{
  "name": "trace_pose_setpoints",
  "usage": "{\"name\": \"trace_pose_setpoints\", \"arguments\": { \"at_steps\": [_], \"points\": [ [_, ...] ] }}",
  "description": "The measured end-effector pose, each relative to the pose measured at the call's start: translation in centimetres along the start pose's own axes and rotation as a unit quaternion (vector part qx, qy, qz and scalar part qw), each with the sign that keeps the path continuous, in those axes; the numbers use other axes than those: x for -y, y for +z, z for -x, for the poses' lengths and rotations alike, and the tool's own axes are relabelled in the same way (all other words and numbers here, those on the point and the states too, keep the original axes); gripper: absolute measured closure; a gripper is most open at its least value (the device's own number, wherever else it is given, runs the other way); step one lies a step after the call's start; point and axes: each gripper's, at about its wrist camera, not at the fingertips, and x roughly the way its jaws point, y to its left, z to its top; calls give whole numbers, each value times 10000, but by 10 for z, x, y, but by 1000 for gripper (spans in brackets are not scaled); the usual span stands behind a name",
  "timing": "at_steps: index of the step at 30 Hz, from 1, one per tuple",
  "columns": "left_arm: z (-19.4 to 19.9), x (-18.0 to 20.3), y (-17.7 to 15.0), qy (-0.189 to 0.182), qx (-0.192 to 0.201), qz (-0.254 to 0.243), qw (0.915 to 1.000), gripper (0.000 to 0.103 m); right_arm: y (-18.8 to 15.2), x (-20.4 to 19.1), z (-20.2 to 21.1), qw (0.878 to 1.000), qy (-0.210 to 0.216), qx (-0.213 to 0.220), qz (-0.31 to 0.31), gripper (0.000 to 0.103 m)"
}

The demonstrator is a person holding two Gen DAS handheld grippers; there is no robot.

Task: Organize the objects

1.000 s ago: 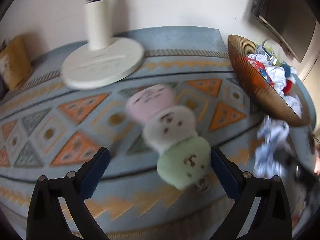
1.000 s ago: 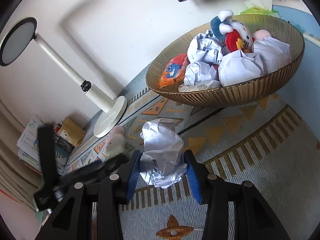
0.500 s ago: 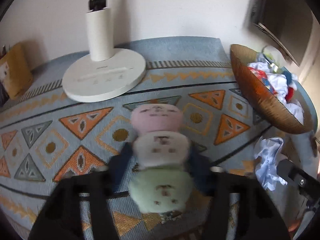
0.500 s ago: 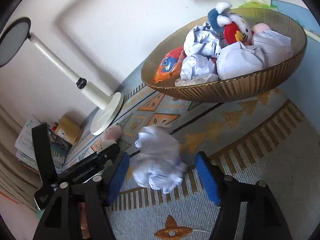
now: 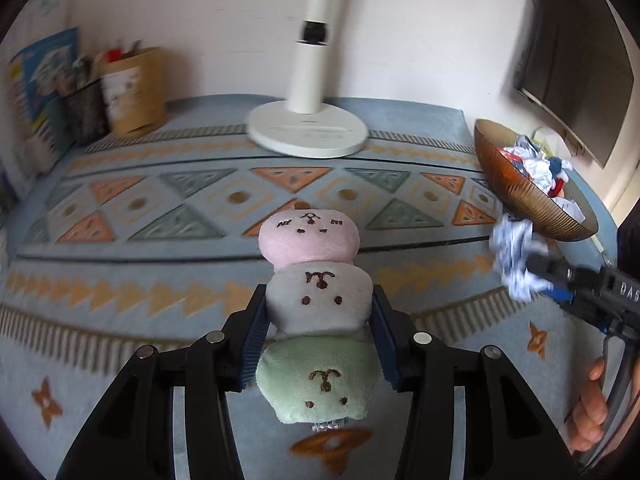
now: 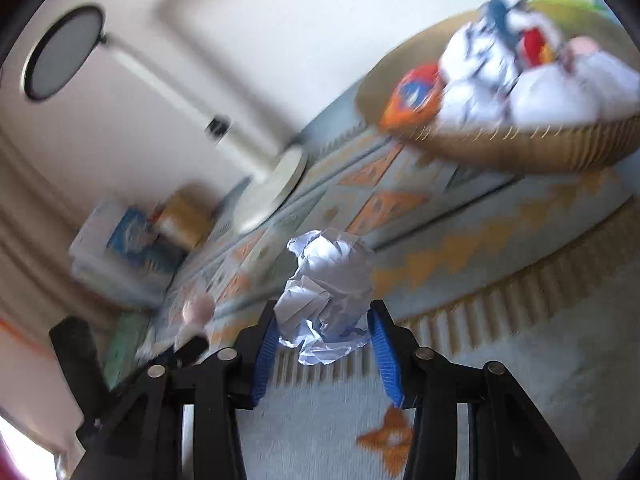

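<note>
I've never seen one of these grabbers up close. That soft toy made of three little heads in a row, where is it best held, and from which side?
Around the white middle head, one finger on each flank, coming in along the plush toy's length from its green end. The left gripper holds it just so: the middle is narrow enough to fit between the fingers, and the fatter pink and green heads either side should keep it from slipping out.

A: What is seen behind?
B: A plain white wall (image 5: pixel 400 32) and a dark monitor (image 5: pixel 576 64) hung at right.
A: And below?
B: A pale blue patterned cloth (image 5: pixel 160 216) is spread.
</note>
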Motion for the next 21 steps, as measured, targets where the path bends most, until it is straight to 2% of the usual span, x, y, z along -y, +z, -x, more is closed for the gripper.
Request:
{"name": "trace_pose_setpoints", "arguments": {
  "at_steps": [2,3,4,5,7,8,12,14,16,17,18,19,21],
  "points": [
    [-2,-8,-5,-21,4,87,10000,58,-5,0,-5,9992,-245,-324,41,57],
    [-4,-12,-6,-56,-9,158,9999,58,-7,2,0,9993,-259,-284,-10,55],
    [-5,-14,-6,-81,-29,200,9998,58,-8,4,8,9991,-347,-225,-91,47],
    [-3,-14,-5,-140,53,197,9997,58,-10,5,16,9988,-466,-121,-119,35],
    [-1,-12,-5,-215,122,129,9996,57,-14,3,29,9972,-735,140,-51,23],
    [-1,-10,-6,-243,128,107,9996,57,-16,-1,32,9957,-897,222,55,22],
    [0,-12,-6,-273,173,187,9993,57,-23,-28,24,9894,-1239,181,741,22],
    [-1,-14,-6,-282,161,251,9992,57,-27,-52,10,9752,-1789,293,1272,21],
    [-2,-14,-7,-299,154,261,9991,57,-28,-67,-7,9552,-2415,323,1682,19],
    [-2,-13,-7,-301,144,251,9991,57,-28,-69,-15,9497,-2574,278,1764,19],
    [-3,-12,-7,-301,123,240,9992,57,-27,-67,-18,9496,-2596,240,1743,19],
    [-3,-12,-7,-298,117,241,9992,57,-25,-62,-22,9556,-2469,173,1602,20],
    [-3,-13,-7,-309,127,258,9991,57,-24,-51,-28,9650,-2228,51,1383,40]
  ]
}}
